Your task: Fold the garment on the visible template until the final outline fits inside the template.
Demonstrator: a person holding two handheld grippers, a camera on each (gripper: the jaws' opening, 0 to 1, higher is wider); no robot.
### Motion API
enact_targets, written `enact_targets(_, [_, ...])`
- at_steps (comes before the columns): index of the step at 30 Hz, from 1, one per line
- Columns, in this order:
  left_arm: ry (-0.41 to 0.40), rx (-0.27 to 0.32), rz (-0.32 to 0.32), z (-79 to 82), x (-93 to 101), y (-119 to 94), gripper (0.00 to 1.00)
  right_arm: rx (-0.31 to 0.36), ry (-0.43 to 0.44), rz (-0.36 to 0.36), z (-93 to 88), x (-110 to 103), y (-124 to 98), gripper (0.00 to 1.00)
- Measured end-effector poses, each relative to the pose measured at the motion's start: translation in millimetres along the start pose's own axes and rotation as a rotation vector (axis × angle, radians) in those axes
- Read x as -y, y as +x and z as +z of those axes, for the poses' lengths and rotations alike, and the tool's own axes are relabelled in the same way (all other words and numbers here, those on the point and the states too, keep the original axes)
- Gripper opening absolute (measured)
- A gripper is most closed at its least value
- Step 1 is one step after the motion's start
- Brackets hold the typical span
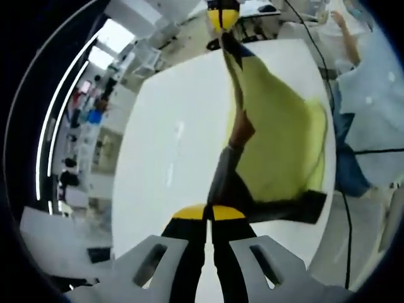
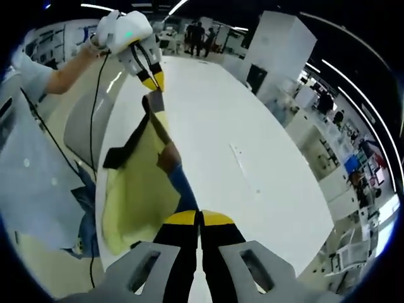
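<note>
**Garment held stretched between both grippers above the table**

We hold the garment (image 1: 278, 151) (yellow-green, with dark trim) lifted over the white table (image 1: 170, 158), stretched between our two grippers. The left gripper (image 1: 208, 214) has its jaws pressed together on one dark edge of the cloth, and the right gripper (image 2: 199, 219) is clamped the same way on the opposite end. In the left gripper view the garment's long axis runs straight away from the jaws toward the other gripper (image 1: 222, 19) at the far end. The loose yellow part hangs to one side of this line. We cannot see a template on the table, so we judge that the next fold depends on lowering this stretched edge evenly
</note>
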State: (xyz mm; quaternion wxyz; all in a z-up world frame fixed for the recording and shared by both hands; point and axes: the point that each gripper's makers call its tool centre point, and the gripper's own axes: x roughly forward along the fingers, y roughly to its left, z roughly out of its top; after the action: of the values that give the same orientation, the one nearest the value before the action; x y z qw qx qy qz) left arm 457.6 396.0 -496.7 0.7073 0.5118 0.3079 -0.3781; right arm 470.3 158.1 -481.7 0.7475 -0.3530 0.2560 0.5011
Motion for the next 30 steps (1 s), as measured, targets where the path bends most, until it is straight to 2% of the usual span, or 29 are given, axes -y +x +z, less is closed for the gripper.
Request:
enact_targets(15, [-0.100, 0.005, -0.027, -11.2, -10.9, 39.3, 0.00, 0.000, 0.048, -0.016, -14.2, 14.8, 31.6, 0.01])
enact_targets(24, [-0.198, 0.019, -0.009, -18.9, -26.8, 70.1, 0.00, -0.003, 0.084, -0.068, -23.8, 34.6, 58.2, 0.01])
enact_targets(30, [-0.228, 0.028, -0.012, -24.0, -29.7, 89.7, 0.00, -0.017, 0.106, -0.081, -33.0, 43.4, 76.2, 0.01])
